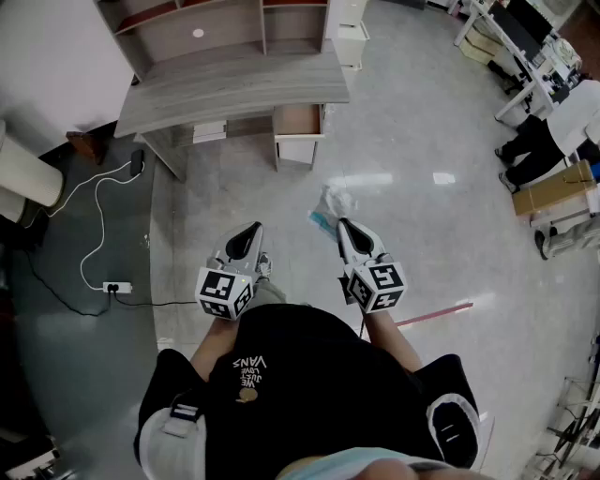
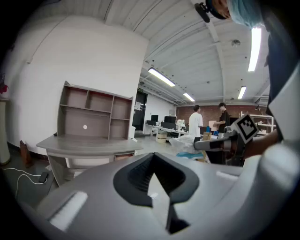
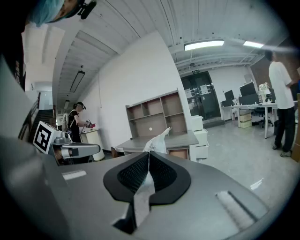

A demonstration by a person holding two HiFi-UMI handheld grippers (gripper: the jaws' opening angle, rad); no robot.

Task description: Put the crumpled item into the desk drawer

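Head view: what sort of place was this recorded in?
Probably an open-plan office or lab: a grey desk with a shelf hutch stands alone, rows of computer workstations run further off, and a wide polished floor lies between.

Taking where the person stands as clock centre: the desk [image 1: 234,89] is ahead at 12, with the shelf unit [image 1: 216,23] on its back edge and the open drawer [image 1: 298,120] under its right end. A drawer stack [image 1: 349,33] stands just right of the desk, about 1. The power strip [image 1: 116,287] lies on the floor at 10, and more desks [image 1: 511,42] are far off at 2. The crumpled item [image 1: 330,208] sits at the right gripper [image 1: 342,225] tip, between person and drawer.
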